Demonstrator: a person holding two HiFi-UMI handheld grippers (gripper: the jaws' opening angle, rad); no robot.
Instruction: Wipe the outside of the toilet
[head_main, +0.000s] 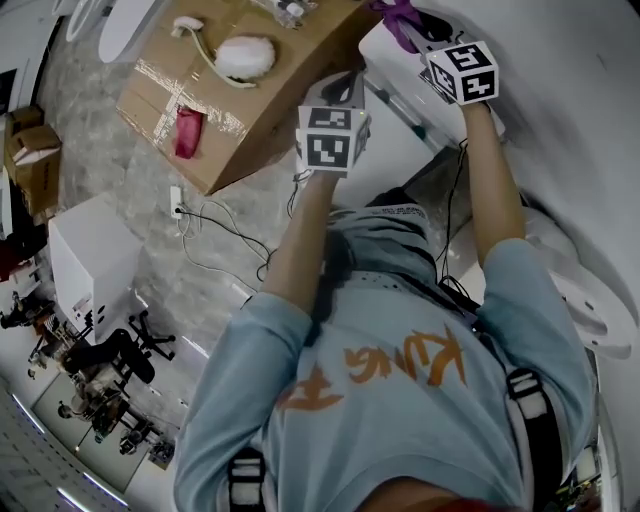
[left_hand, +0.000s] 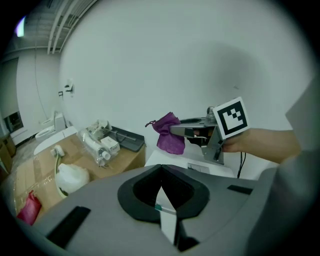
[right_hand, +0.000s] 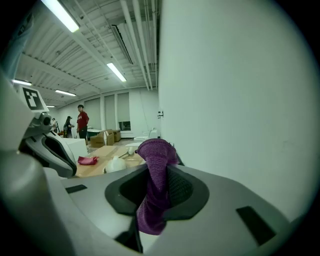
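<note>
The white toilet tank (head_main: 392, 62) stands against the wall, with the bowl (head_main: 590, 300) at the right. My right gripper (head_main: 408, 28) is shut on a purple cloth (head_main: 398, 16) and holds it just above the tank top (left_hand: 176, 159). The left gripper view shows that cloth (left_hand: 169, 134) hanging from the right gripper (left_hand: 175, 131). In the right gripper view the cloth (right_hand: 154, 185) fills the space between the jaws, close to the white wall (right_hand: 235, 90). My left gripper (head_main: 345, 88) hovers left of the tank, its jaws shut (left_hand: 161, 172) with nothing in them.
A cardboard box (head_main: 270, 110) stands left of the tank. On it lie a white brush (head_main: 245, 55), a red rag (head_main: 187, 130) and packaged parts (left_hand: 97, 142). Cables (head_main: 220, 235) and a power strip (head_main: 176, 200) lie on the floor. People (right_hand: 81, 120) stand far off.
</note>
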